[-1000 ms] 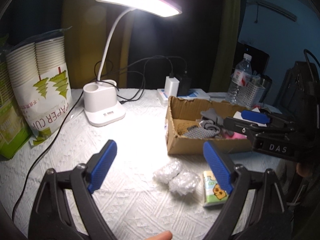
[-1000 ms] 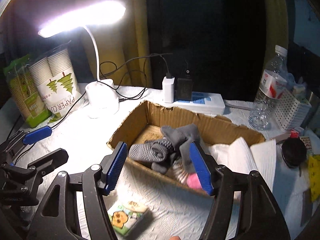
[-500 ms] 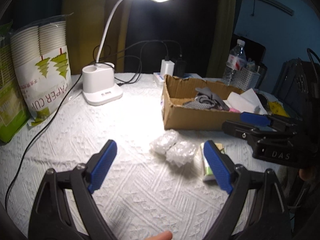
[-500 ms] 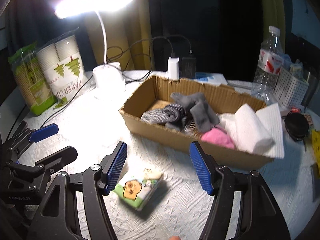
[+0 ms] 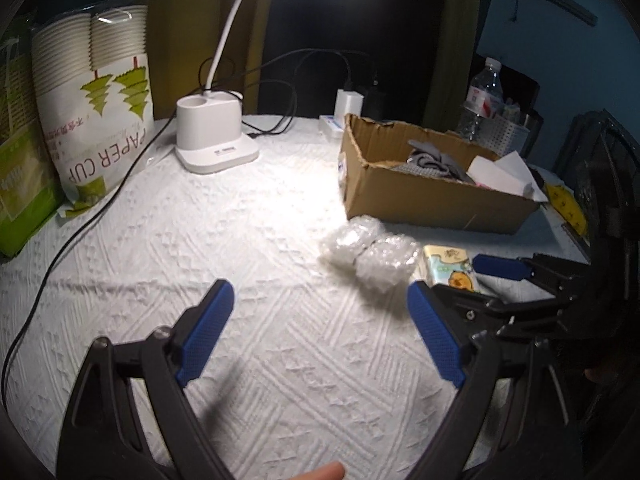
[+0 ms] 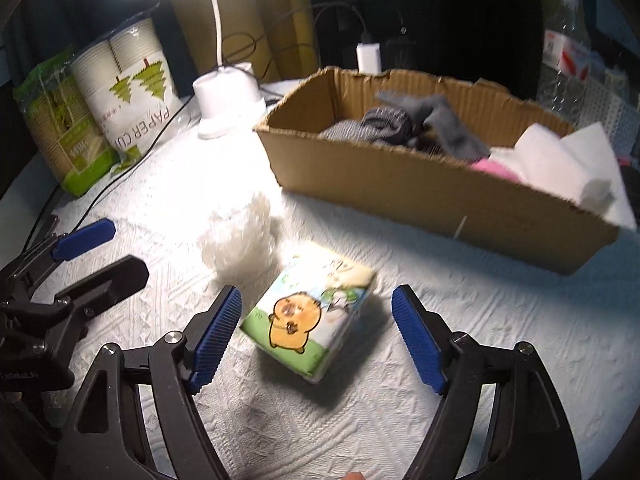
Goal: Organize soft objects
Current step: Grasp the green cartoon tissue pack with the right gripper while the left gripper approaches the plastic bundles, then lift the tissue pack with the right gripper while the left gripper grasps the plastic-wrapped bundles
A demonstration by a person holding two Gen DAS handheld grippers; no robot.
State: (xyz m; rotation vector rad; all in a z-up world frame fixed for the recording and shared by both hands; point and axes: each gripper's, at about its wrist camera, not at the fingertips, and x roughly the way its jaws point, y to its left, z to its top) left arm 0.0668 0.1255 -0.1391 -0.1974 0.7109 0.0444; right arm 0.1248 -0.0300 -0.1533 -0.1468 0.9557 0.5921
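Tissue pack (image 6: 310, 326): glossy soft rectangle, between spread right tongs (image 6: 318, 336).

desk lamp (image 5: 216, 148), paper cup pack (image 5: 96, 108), water bottle (image 5: 482, 96)

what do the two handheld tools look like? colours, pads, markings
Both match: the left tool and right tool have matte black plastic scissor-style arms with silver pivot screws and blue ribbed rubber pads. Any printed lettering is too blurred to read. No cables or sleeves visible.
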